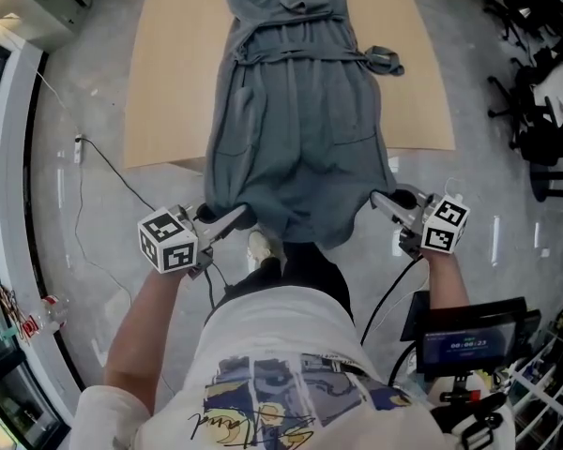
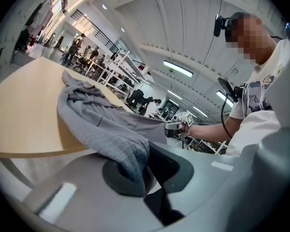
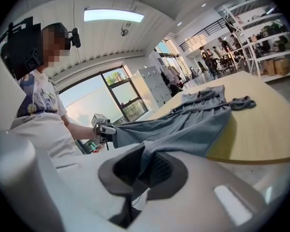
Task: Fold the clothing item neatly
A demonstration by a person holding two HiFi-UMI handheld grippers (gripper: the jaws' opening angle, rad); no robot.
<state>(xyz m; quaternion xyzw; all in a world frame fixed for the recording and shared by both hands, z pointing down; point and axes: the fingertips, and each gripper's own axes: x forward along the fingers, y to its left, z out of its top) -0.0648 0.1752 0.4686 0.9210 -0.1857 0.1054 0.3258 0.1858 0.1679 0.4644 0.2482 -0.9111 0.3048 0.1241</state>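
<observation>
- A grey dress (image 1: 296, 111) lay lengthwise on a pale wooden table (image 1: 169, 82); its neckline was at twelve o'clock; its hem at six o'clock hung past the near table edge, toward the person.
- The left gripper (image 1: 236, 219) was clenched on the hem corner at seven o'clock; in its own view, grey cloth sat pinched between the closed jaws.
- The right gripper (image 1: 383, 202) was likewise clamped on the opposite hem corner at five o'clock; the hem stretched between the two, each gripper at its own corner.
- The dress's long axis ran from six to twelve o'clock, straight away from both grippers; a fold would likely mean carrying both corners toward twelve o'clock, over the body of the dress.
- A loose sash end (image 1: 385, 61) lay off the dress at two o'clock; it might stick out of a fold.
- Bare tabletop showed at nine and three o'clock of the dress; the view ended just past the neckline, so room beyond it could not be told.
</observation>
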